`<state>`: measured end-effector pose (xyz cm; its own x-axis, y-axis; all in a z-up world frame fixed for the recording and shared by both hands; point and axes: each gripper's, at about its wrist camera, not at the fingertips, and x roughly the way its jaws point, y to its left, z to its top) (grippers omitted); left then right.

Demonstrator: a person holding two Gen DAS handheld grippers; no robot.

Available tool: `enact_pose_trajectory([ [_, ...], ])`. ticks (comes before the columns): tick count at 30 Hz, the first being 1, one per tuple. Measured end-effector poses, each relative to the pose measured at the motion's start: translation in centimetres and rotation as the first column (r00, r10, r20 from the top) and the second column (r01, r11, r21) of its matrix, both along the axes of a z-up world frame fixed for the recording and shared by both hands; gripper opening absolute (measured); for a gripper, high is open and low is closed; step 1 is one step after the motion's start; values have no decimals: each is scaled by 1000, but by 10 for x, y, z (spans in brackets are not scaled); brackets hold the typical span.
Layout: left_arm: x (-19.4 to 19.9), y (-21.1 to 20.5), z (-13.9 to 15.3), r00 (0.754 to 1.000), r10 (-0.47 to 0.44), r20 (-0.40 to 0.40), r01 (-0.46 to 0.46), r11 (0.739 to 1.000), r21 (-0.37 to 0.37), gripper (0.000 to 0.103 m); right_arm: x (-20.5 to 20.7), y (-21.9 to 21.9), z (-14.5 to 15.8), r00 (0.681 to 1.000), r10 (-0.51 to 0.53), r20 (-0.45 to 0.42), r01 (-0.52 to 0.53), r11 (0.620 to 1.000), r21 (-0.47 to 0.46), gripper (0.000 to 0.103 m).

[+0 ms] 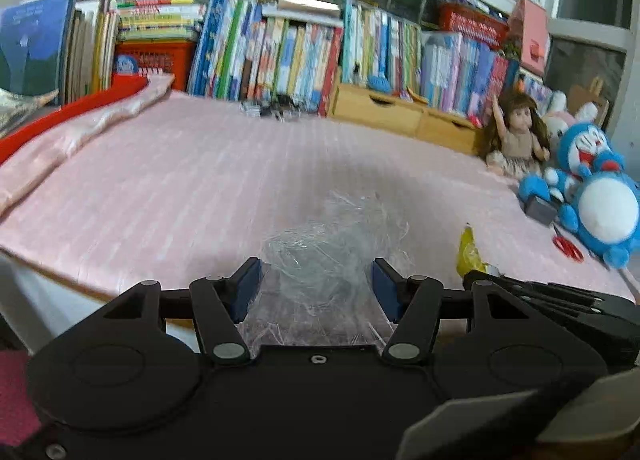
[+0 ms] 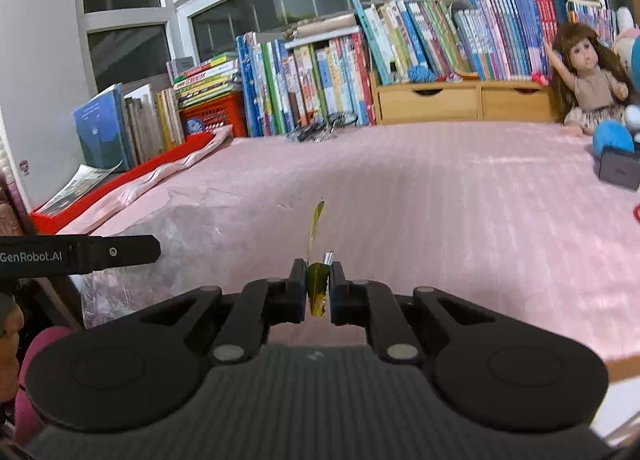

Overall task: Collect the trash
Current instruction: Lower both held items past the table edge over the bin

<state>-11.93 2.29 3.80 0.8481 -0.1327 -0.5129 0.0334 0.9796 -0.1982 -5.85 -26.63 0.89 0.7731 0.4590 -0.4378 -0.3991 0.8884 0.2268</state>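
Note:
A crumpled clear plastic bag (image 1: 320, 244) fills the gap between the blue pads of my left gripper (image 1: 316, 272), which is shut on it just above the pink striped cover (image 1: 200, 180). My right gripper (image 2: 317, 272) is shut on a thin yellow-green wrapper (image 2: 317, 290) whose end sticks up past the fingertips. The left wrist view shows that wrapper (image 1: 469, 254) just right of the bag, with the right gripper's black fingers (image 1: 520, 292) behind it. In the right wrist view the left gripper's finger (image 2: 120, 251) and the clear bag (image 2: 120, 292) sit at the left edge.
A doll (image 1: 516, 132), a blue plush toy (image 1: 596, 188), red scissors (image 1: 568, 246) and a dark grey box (image 1: 540, 210) lie at the right. Rows of books (image 1: 280, 56) and wooden drawers (image 1: 400, 112) line the back. A red tray (image 2: 120, 184) with pink cloth sits left.

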Motion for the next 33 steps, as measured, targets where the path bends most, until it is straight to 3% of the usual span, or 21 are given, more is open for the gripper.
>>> enact_pose_trajectory([
  [9, -35, -12, -22, 988, -81, -129, 93, 991, 92, 57, -40, 6, -23, 992, 62, -112, -65, 998, -21, 15],
  [17, -40, -27, -63, 953, -124, -275, 164, 978, 127, 57, -51, 11, -66, 964, 61, -260, -77, 996, -49, 15],
  [24, -20, -32, -115, 895, -88, -437, 163, 977, 138, 58, -42, 12, -113, 918, 0, -396, -28, 998, -63, 16],
  [33, -7, -36, -155, 809, -73, -583, 177, 977, 123, 59, -44, 23, -138, 887, 19, -461, -63, 995, -79, 23],
])
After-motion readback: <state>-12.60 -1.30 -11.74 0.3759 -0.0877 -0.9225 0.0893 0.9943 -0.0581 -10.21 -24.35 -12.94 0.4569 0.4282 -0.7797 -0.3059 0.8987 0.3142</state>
